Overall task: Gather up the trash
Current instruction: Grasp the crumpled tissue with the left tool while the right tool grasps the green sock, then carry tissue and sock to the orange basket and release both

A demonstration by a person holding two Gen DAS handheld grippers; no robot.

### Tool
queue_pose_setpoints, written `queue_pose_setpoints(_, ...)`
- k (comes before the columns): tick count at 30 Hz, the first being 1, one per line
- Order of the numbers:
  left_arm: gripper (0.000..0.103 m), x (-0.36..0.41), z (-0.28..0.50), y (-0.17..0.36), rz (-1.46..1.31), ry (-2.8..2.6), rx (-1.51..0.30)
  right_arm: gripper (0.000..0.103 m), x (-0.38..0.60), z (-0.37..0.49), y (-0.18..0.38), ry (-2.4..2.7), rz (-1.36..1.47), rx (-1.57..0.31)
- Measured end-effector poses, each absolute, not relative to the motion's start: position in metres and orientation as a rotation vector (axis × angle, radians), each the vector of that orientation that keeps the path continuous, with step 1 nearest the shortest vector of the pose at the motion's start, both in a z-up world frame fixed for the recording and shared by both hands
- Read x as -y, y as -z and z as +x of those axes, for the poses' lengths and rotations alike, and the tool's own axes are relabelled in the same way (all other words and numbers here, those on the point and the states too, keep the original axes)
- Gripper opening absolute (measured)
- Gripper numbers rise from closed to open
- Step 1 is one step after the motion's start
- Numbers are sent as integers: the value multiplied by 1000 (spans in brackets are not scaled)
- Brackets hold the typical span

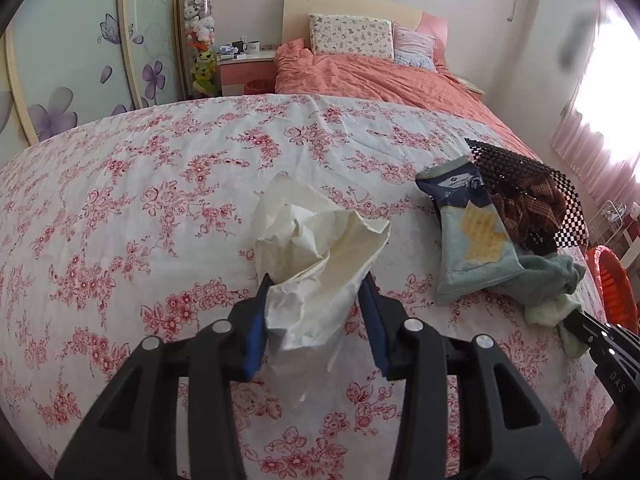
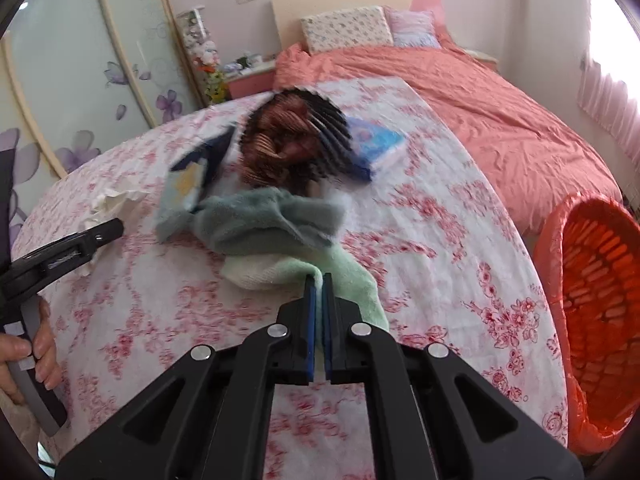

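A crumpled white tissue (image 1: 320, 248) stands up between the blue pads of my left gripper (image 1: 316, 280), which is shut on its lower part, over the floral cloth (image 1: 160, 200). To the right lies a cracker packet (image 1: 468, 240), leaning on a dark checked cloth (image 1: 532, 200). In the right wrist view my right gripper (image 2: 319, 280) is shut on the edge of a pale green cloth (image 2: 280, 232) bunched in front of the cracker packet (image 2: 188, 184). The left gripper (image 2: 100, 236) with its tissue (image 2: 112, 204) shows at the left.
An orange basket (image 2: 596, 300) lined with an orange bag stands beside the surface at the right. A blue packet (image 2: 376, 148) lies behind the brown checked cloth (image 2: 292, 144). Beyond is a bed with a coral cover (image 2: 500, 112). A hand (image 2: 40, 344) holds the left gripper's handle.
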State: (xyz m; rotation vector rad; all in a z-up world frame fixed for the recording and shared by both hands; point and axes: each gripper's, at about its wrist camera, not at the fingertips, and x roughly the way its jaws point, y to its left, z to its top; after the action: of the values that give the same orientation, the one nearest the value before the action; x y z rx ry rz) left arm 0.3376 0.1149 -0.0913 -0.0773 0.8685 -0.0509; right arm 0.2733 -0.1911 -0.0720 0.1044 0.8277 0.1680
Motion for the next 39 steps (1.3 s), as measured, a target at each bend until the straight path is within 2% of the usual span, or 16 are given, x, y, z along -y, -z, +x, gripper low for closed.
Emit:
queue_pose_setpoints(12, 40, -98, 311, 47, -56, 89, -797, 3, 185, 243, 13, -210, 113, -657)
queue_pose_setpoints(23, 40, -57, 281, 3, -29, 173, -728, 3, 214, 216, -17, -176, 144, -563)
queue_pose_setpoints(39, 40, 79, 247, -19, 30, 404, -707, 3, 321, 172, -25, 44, 230, -467)
